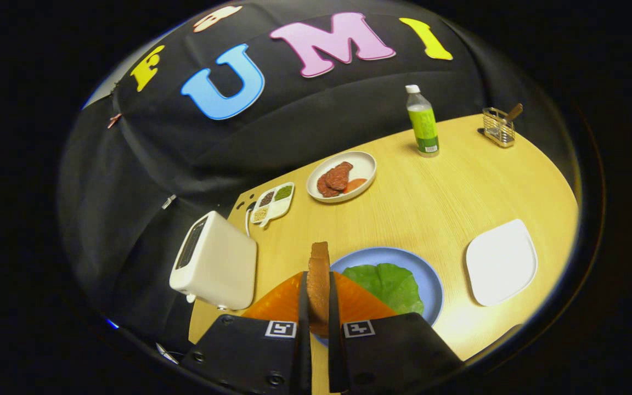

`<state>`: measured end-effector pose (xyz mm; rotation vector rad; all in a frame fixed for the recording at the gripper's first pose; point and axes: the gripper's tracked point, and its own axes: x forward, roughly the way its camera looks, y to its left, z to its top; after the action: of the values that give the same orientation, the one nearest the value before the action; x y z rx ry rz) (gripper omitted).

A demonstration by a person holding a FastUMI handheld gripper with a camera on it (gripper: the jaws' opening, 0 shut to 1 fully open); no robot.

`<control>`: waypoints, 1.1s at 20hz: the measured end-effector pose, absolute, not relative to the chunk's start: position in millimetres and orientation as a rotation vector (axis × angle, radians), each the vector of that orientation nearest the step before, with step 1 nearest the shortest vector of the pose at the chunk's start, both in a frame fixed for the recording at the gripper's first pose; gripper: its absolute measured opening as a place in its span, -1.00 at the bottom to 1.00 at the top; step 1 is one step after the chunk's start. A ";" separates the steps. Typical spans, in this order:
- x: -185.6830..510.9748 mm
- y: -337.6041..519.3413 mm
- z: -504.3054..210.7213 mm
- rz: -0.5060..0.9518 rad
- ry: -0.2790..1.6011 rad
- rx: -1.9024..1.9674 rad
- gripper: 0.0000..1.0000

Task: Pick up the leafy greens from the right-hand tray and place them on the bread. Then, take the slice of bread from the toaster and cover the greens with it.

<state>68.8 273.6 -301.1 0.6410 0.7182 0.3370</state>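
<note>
The gripper [319, 307] is clamped on the bread [319, 285], held edge-on between both fingers, probably so it can be tipped flat. The greens [390, 285] sit on the blue plate [431, 285] just ahead, waiting for cover. The toaster [214, 263] stands off left.

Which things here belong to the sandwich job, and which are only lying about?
For the job: gripper shut on bread slice; leafy greens on blue plate; toaster; white tray.

Lying about: meat plate, seasoning dish, bottle, wire basket.
</note>
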 end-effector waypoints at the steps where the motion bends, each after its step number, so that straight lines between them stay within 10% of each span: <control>1: 69.0 272.0 -307.5 0.316 0.725 0.658 -0.67; 8: 63.4 232.0 -342.3 0.185 0.756 0.567 -0.62; 13: 50.1 219.4 -367.9 0.164 0.810 0.434 -0.01; 22: 57.2 171.0 -325.9 0.118 0.675 0.292 0.45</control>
<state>57.2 171.0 -325.9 0.2919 0.6745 0.1179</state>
